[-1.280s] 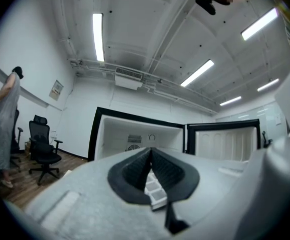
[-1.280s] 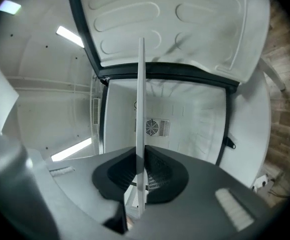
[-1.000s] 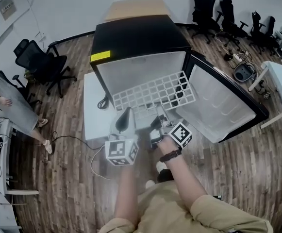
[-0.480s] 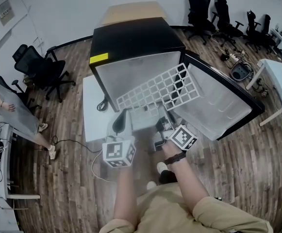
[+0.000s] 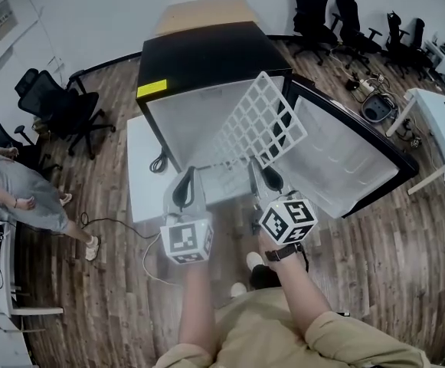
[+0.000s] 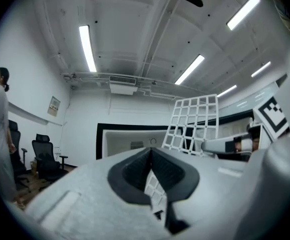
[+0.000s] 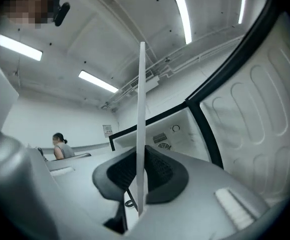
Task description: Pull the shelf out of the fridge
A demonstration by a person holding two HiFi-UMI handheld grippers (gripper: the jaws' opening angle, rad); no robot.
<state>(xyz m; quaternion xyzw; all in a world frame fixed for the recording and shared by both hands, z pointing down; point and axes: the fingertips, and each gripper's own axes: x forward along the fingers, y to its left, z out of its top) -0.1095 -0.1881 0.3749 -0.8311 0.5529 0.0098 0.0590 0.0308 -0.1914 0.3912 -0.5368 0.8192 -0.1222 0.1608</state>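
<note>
The white grid shelf (image 5: 259,119) stands tilted up on edge in front of the open black fridge (image 5: 207,56). My right gripper (image 5: 258,170) is shut on the shelf's near edge. In the right gripper view the shelf (image 7: 142,119) shows edge-on as a thin white strip pinched between the dark pads (image 7: 159,171) of that gripper (image 7: 141,176). My left gripper (image 5: 189,175) hovers just left of the shelf, shut and holding nothing. From the left gripper view, that gripper (image 6: 151,156) has its pads together, and the shelf (image 6: 194,119) rises beyond it to the right.
The fridge door (image 5: 348,159) hangs open to the right. The fridge rests on a white platform (image 5: 142,167) with a cable (image 5: 115,219) trailing over the wood floor. A person (image 5: 23,194) stands at the left. Office chairs (image 5: 65,106) and a white table (image 5: 440,121) ring the room.
The shelf has swung from lying nearly flat to standing steeply on edge, and my right gripper has turned with it. The left gripper has hardly moved.
</note>
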